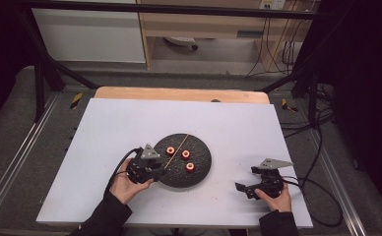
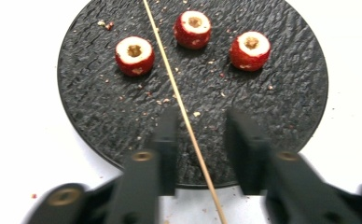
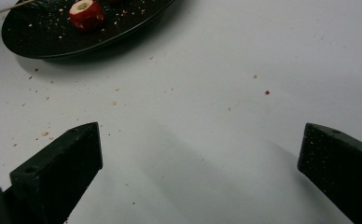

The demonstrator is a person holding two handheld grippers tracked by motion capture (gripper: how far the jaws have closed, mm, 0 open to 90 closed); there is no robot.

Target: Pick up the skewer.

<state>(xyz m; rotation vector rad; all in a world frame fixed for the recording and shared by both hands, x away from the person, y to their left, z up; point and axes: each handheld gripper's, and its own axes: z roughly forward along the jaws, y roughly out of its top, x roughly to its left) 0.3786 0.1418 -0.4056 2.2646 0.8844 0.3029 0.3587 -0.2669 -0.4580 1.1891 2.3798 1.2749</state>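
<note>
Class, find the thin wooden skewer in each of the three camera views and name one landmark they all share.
High view: the skewer lies diagonally across the plate's left half.
Left gripper view: it runs from top centre down between the black jaws.
Right gripper view: its tip shows at top left.
Shared landmark: the round black plate.

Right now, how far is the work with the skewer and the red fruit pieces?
Done: three cored fruit pieces sit loose on the black plate, none threaded. In hand: the left gripper stands open around the skewer, which lies across the plate. The right gripper waits open above the table. Left: apparently all threading.
</note>
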